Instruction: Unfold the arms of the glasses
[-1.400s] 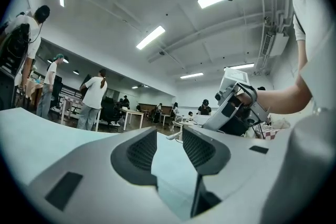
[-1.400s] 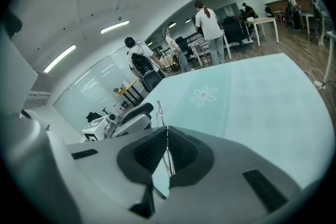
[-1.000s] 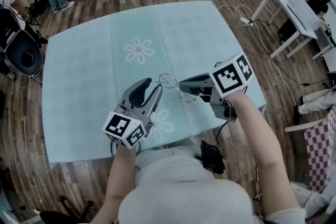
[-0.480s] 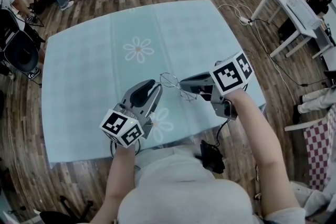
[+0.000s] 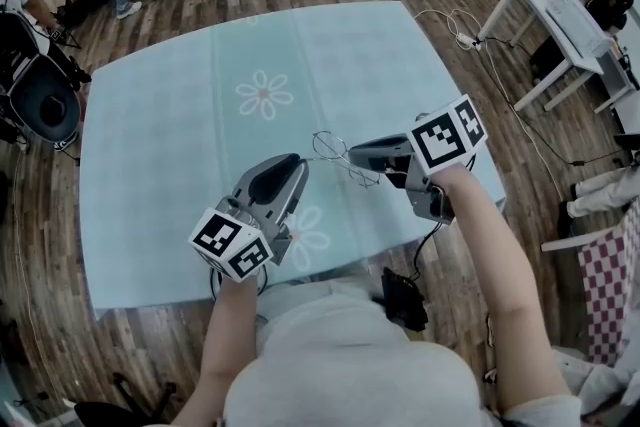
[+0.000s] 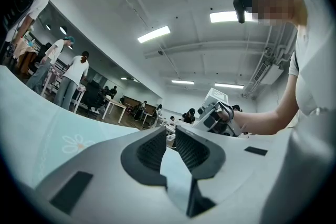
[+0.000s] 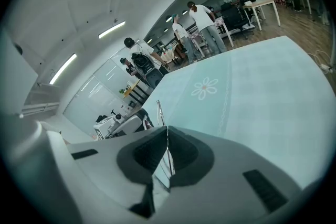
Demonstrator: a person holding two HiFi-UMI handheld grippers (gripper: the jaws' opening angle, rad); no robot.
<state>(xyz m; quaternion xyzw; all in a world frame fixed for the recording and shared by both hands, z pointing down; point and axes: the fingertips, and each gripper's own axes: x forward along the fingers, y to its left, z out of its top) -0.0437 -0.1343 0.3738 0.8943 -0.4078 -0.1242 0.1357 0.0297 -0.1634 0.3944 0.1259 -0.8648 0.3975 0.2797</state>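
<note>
1. Looking down in the head view, the thin wire glasses (image 5: pixel 338 155) sit over the tabletop (image 5: pixel 180 115) by its near edge, pinched in the right gripper (image 5: pixel 352 155). The left gripper (image 5: pixel 297 167) is just beside them, and whether it touches them is unclear.
2. Left gripper view: its jaws are narrow and have just been closing; no wire shows between them.
3. Right gripper view: its jaws clamp the wire; the lenses are hidden.

Bright, even light from ceiling strip lights (image 6: pixel 154 34); fisheye bending, dark corners, background perhaps soft.
</note>
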